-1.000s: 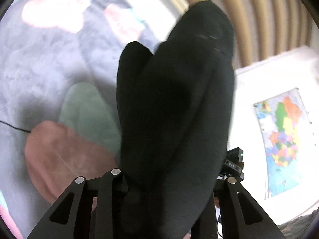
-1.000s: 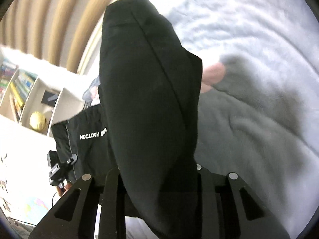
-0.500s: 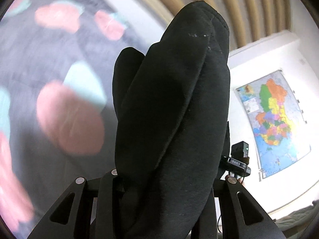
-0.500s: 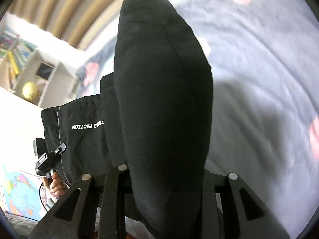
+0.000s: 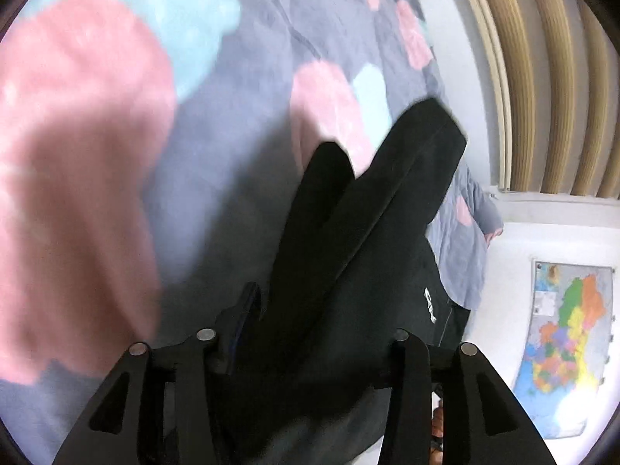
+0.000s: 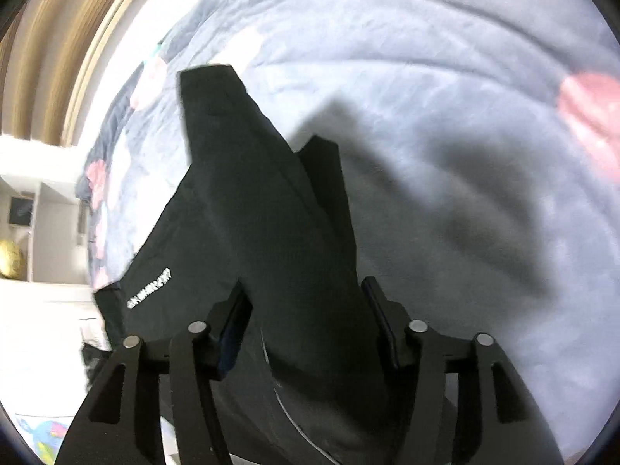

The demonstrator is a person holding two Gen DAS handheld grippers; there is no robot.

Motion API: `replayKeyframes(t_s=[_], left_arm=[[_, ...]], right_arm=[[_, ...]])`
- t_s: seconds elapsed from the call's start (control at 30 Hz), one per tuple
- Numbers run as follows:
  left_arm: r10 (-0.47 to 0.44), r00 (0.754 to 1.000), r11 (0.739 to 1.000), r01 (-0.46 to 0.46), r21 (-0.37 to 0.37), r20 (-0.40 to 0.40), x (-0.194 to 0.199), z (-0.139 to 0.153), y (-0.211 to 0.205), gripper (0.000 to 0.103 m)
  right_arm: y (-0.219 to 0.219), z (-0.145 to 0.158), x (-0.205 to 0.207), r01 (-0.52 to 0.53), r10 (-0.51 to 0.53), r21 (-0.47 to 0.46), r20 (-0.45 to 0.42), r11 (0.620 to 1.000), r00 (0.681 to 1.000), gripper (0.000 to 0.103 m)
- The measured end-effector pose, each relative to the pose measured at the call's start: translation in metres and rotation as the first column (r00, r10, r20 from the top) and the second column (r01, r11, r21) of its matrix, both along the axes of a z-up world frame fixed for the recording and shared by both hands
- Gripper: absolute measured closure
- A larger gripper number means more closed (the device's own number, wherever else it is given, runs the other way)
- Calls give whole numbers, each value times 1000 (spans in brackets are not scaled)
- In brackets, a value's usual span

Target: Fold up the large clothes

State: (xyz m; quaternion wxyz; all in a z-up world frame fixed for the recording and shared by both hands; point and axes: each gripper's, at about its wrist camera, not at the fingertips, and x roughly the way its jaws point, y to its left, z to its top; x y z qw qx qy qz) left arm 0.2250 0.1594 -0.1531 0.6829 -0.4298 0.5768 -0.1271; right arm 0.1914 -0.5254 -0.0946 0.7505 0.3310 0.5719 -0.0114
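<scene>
A large black garment point(image 5: 372, 240) with small white lettering fills the middle of both wrist views. My left gripper point(image 5: 306, 333) is shut on a bunched edge of it, and the cloth stretches forward over the grey blanket point(image 5: 232, 124). My right gripper point(image 6: 306, 310) is shut on another bunched edge of the same garment point(image 6: 248, 201), which hangs low over the blanket point(image 6: 445, 97). The fingertips of both grippers are hidden in the cloth.
The blanket is grey with pink and pale blue patches point(image 5: 77, 155). A ribbed tan headboard or wall panel point(image 5: 542, 77) lies beyond it. A coloured map point(image 5: 565, 348) hangs on the white wall. A white shelf with a gold ball point(image 6: 11, 259) stands at the left.
Both grippers have tipped down toward the blanket with the garment. The cloth, upright before, now lies stretched forward and lower over the bed.
</scene>
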Motion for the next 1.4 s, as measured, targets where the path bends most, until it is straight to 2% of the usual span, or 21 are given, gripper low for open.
replayKeyframes(t_s=[0.07,0.13,0.23,0.27,0.3,0.37,0.43,0.53,0.57,0.6,0.67,0.77,0.8,0.9,0.93,1.03,1.1,1.13,1.23,1.37,1.4], left_arm=[[9,999,997,-11,71,34,-1,19,9,55],[-33,996,981,17,194,81,-4,48,10,55],[-104,986,949,59,310,129,-2,81,5,53],[-134,979,942,78,327,151,-5,91,-1,53],[-175,969,933,107,343,174,-7,95,-10,50],[-234,956,921,159,355,178,2,83,-22,45],[-293,946,905,229,359,137,7,68,-52,45],[-336,941,868,291,401,44,2,48,-74,45],[-335,942,861,290,418,36,4,41,-77,45],[-330,944,858,285,427,33,5,34,-77,45],[-304,952,878,274,393,15,15,18,-72,45],[-244,970,908,229,351,-1,27,8,-61,45],[-240,971,907,226,356,-4,29,8,-61,45],[-283,959,865,256,432,-4,33,18,-72,45],[-305,952,846,272,458,-1,30,26,-76,45],[-379,924,826,307,473,61,17,58,-92,45],[-413,904,807,308,504,109,9,83,-101,45],[-433,892,787,302,538,132,3,103,-107,45],[-464,867,745,271,609,182,-9,149,-121,45],[-488,829,694,178,697,274,-27,215,-138,42],[-491,820,680,150,717,294,-33,230,-139,38]], right_arm=[[-1,18,-10,-13,13,-135,0,991,1000,40],[12,39,-23,-19,24,-208,18,978,1000,40],[14,64,-35,-52,70,-275,56,960,996,39],[23,71,-36,-78,102,-295,66,952,993,39],[50,75,-28,-92,119,-305,68,948,991,39],[75,71,-23,-147,173,-294,66,945,983,39],[98,60,-18,-214,237,-288,45,933,971,39],[133,32,-14,-291,295,-362,-43,886,954,39],[142,21,-12,-311,306,-386,-75,868,949,39],[152,14,-9,-320,310,-413,-92,853,946,38],[159,3,-7,-340,323,-445,-115,829,939,37],[167,-7,0,-344,318,-447,-135,826,939,37],[167,-8,1,-343,314,-446,-142,827,939,37],[167,1,-1,-341,305,-440,-154,830,940,37],[167,9,-4,-339,302,-434,-155,835,941,37],[168,41,-15,-319,300,-413,-112,853,947,37],[173,72,-23,-314,312,-442,-81,840,947,37],[176,87,-28,-314,322,-461,-63,830,945,37],[189,137,-41,-304,349,-509,-7,805,937,37],[205,196,-55,-289,383,-506,90,813,920,36],[208,206,-58,-284,387,-512,104,811,916,36]])
